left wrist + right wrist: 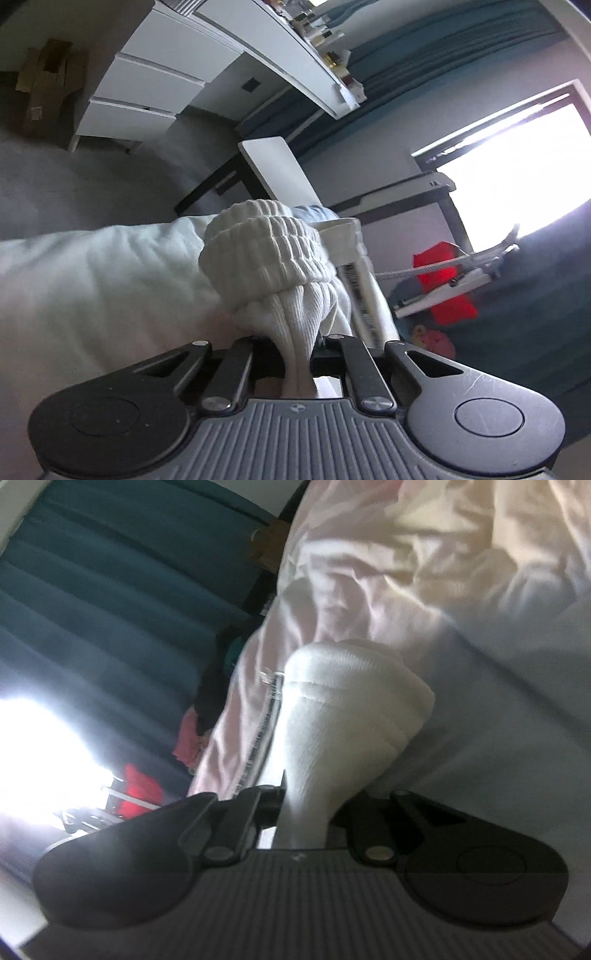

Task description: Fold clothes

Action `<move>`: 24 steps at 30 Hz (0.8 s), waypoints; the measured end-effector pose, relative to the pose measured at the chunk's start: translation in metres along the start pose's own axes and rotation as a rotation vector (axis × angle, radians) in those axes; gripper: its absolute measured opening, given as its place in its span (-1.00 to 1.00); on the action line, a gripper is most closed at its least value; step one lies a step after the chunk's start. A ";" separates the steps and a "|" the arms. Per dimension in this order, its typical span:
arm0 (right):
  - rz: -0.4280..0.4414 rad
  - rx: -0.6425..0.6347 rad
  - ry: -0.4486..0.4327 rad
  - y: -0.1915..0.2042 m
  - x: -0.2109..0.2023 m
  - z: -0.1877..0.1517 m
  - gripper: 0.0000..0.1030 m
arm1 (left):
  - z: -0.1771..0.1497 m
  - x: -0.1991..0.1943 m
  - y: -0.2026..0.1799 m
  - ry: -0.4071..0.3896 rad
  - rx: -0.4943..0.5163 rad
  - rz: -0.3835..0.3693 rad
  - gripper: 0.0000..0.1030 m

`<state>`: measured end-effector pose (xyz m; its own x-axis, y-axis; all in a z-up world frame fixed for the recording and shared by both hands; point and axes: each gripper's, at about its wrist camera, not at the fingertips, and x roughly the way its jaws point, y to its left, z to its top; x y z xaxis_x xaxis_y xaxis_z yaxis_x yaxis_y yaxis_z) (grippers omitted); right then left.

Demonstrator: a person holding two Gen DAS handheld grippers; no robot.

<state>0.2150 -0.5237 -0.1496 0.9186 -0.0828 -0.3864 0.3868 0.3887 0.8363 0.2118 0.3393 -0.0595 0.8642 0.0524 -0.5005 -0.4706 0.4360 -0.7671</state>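
Note:
A white garment with ribbed knit hems is held in both grippers. In the left wrist view my left gripper (pixel 295 354) is shut on a bunched ribbed cuff (pixel 266 254), with the garment's smooth white body (pixel 103 280) stretching off to the left. In the right wrist view my right gripper (pixel 303 812) is shut on another ribbed white edge (pixel 332 716) of the garment, beside its zipper (pixel 264 716). The pinkish-white cloth (pixel 406 572) spreads above and right. The fingertips are hidden in the fabric.
A white chest of drawers (pixel 147 85) and a white shelf (pixel 295 48) stand on grey carpet. A small white table (pixel 277 170), a bright window (pixel 517 162), teal curtains (pixel 110 609), a red item (pixel 447 284) and a cardboard box (pixel 44 85) are around.

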 end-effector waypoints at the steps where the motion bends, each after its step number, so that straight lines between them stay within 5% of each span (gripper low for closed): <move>1: 0.000 -0.001 0.002 0.000 -0.010 0.001 -0.77 | 0.002 -0.011 -0.001 0.003 0.007 0.001 -0.82; 11: -0.049 0.077 0.016 -0.024 -0.100 0.005 -0.78 | -0.003 -0.138 0.038 0.090 0.100 0.065 -0.82; 18: -0.127 0.025 0.059 -0.055 -0.106 0.005 -0.78 | -0.026 -0.143 0.102 0.182 0.147 0.121 -0.76; 24: -0.126 0.053 0.060 -0.066 -0.103 0.000 -0.78 | -0.032 -0.159 0.112 0.235 0.162 0.168 -0.42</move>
<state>0.0954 -0.5407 -0.1648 0.8569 -0.0720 -0.5105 0.5035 0.3300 0.7985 0.0159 0.3507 -0.0785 0.7033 -0.0650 -0.7079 -0.5522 0.5771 -0.6016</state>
